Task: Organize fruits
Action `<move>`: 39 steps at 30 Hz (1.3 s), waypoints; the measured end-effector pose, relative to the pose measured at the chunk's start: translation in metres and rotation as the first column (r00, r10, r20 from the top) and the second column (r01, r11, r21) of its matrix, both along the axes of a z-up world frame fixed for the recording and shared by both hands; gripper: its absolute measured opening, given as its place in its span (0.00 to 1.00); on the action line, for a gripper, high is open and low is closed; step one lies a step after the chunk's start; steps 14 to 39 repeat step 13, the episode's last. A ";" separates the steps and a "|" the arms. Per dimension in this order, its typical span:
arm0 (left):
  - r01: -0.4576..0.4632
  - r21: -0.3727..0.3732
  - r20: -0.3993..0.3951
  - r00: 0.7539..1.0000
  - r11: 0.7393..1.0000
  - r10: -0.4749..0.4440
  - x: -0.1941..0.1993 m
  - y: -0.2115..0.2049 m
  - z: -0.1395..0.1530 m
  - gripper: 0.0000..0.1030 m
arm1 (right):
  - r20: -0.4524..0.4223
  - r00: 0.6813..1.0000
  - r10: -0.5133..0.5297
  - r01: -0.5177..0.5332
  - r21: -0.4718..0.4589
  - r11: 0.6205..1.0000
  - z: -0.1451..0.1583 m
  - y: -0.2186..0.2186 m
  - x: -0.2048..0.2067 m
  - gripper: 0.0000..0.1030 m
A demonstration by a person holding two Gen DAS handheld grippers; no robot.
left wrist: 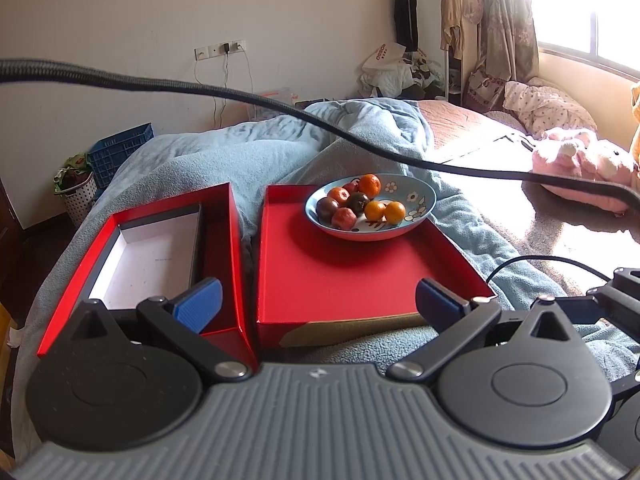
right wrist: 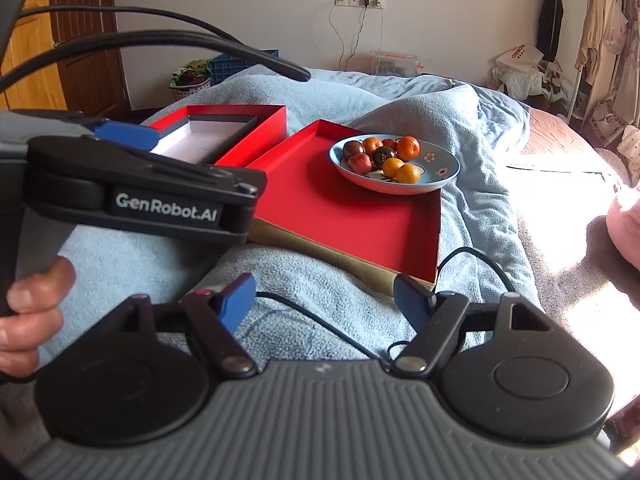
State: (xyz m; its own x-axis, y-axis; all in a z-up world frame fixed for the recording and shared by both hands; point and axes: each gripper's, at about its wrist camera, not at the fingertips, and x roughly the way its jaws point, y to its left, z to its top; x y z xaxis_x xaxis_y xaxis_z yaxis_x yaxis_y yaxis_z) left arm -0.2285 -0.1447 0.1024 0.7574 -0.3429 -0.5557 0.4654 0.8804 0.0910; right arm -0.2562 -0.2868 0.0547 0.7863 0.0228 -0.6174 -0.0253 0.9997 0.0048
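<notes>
A blue flowered bowl (left wrist: pixel 416 216) (right wrist: pixel 440 168) holds several small fruits: orange ones (left wrist: pixel 369 184) (right wrist: pixel 408 148), red ones and dark ones (left wrist: pixel 358 202). It sits at the far end of a shallow red box lid (left wrist: pixel 340 276) (right wrist: pixel 352 216) on the bed. A deeper red box (left wrist: pixel 224 240) (right wrist: pixel 256 136) with a white inner tray (left wrist: pixel 152 260) lies to the lid's left. My left gripper (left wrist: pixel 318 300) is open and empty, near the lid's front edge. My right gripper (right wrist: pixel 324 300) is open and empty, over the blanket in front of the lid. The left gripper's body (right wrist: pixel 140 188) shows in the right wrist view.
A light blue blanket (left wrist: pixel 200 160) covers the bed. Black cables (left wrist: pixel 280 108) (right wrist: pixel 312 320) cross the air and the blanket. A pink plush toy (left wrist: pixel 580 160) lies at the right. A blue crate (left wrist: pixel 120 152) and a basket stand at the far left.
</notes>
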 end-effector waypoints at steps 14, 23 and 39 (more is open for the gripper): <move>0.048 0.020 0.008 0.999 0.999 -0.048 -0.007 -0.005 -0.002 1.00 | 0.001 1.000 0.004 -0.004 0.003 1.000 -0.001 0.002 0.000 0.76; 0.048 0.020 0.008 0.999 0.999 -0.048 -0.007 -0.005 -0.002 1.00 | 0.001 1.000 0.004 -0.004 0.003 1.000 -0.001 0.002 0.000 0.76; 0.048 0.020 0.008 0.999 0.999 -0.048 -0.007 -0.005 -0.002 1.00 | 0.001 1.000 0.004 -0.004 0.003 1.000 -0.001 0.002 0.000 0.76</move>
